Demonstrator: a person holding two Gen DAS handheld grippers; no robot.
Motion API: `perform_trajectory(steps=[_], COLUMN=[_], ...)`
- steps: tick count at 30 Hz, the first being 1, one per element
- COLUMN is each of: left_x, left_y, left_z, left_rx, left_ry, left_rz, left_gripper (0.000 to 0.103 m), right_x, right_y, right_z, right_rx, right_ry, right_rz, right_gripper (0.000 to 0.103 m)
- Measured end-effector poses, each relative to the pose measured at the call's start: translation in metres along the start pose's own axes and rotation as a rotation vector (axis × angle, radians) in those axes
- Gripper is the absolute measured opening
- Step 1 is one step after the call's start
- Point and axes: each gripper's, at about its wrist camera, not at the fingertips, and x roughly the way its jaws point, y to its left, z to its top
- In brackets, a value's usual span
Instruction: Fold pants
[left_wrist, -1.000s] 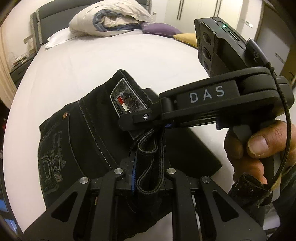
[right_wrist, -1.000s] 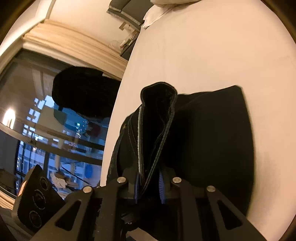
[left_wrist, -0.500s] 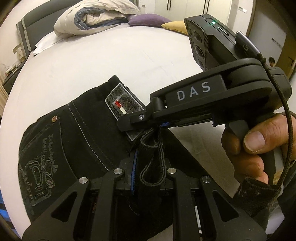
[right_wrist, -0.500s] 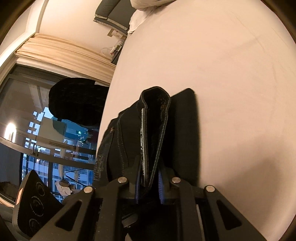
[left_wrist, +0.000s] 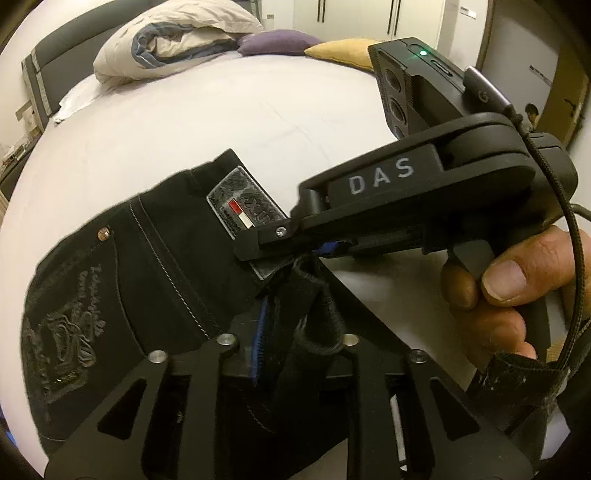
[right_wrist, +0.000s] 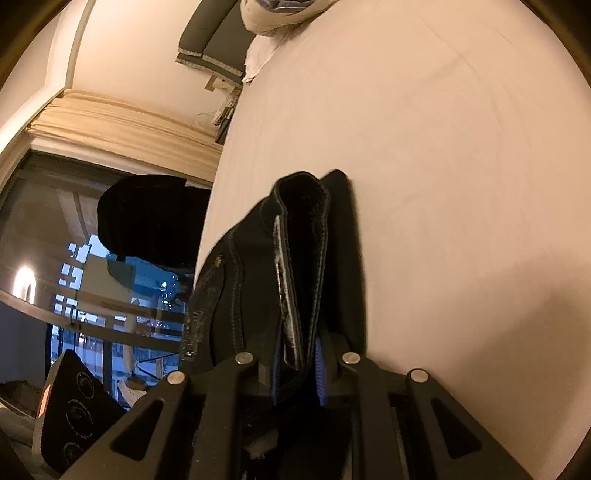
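Lower now than a second ago, both my grippers have brought the black pants (left_wrist: 155, 280) down onto the white bed (left_wrist: 229, 122), and the folded bundle lies flatter, with more of its back pocket embroidery showing toward the bed's left edge. My left gripper (left_wrist: 295, 332) has its jaws opening, the bunched waistband hem between them, hanging loose rather than pinched tight. Beside it, my right gripper (left_wrist: 280, 251) reaches in across the waistband patch, held by my right hand (left_wrist: 517, 288). Seen from its own camera, my right gripper (right_wrist: 295, 365) is clamped on the upright folded waistband of the pants (right_wrist: 306, 266). Pillows (left_wrist: 177, 40) sit at the bed's far edge.
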Motion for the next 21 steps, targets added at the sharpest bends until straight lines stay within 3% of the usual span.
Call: perform_trajectory(steps=[3,5,7,8,9,11,15,18,19,21], left_x=[-0.015,-0.033,-0.061,-0.08,-0.093,-0.115,-0.117,-0.094,-0.091,-0.078], left_y=[0.015,0.026,0.039,0.049,0.057,0.087,0.137,0.156,0.154,0.16], left_z=[-0.001,-0.002,-0.007,-0.011,-0.015,-0.024,-0.041,-0.057,-0.068,-0.088], left_rx=[-0.049,-0.088,-0.128,-0.147,-0.161,-0.236,-0.349,-0.42,-0.424,-0.428], left_ry=[0.007,0.001,-0.05,-0.092,-0.12,-0.156,-0.197,-0.142,-0.122,-0.073], left_rz=[-0.087,-0.151,-0.149,-0.145,-0.15,-0.157,-0.169,-0.202,-0.204,-0.202], left_gripper=[0.036,0.053,0.086,0.089,0.091,0.091,0.09,0.088,0.088,0.087], right_x=[-0.001,-0.01,-0.026,-0.037,-0.046,-0.058,-0.046,-0.012,0.0,0.0], right_y=[-0.003,-0.003,-0.001,0.002,0.008,0.029,0.072,0.062,0.047,0.028], right_z=[-0.001,-0.003,-0.006,-0.008,-0.01,-0.015,-0.024,-0.033,-0.038,-0.045], right_rx=[-0.002,0.004,0.002,0.002,-0.007,-0.062,-0.188,-0.162,-0.12,-0.071], right_ry=[-0.004,-0.013,-0.038,-0.063,-0.083,-0.103,-0.07,0.031,0.065,0.039], right_rz=[0.037,0.023,-0.011,-0.031,-0.05,0.022,0.129,0.053,-0.005,-0.002], right_gripper=[0.018,0.025,0.035,0.046,0.046,0.046,0.046,0.046,0.044,0.01])
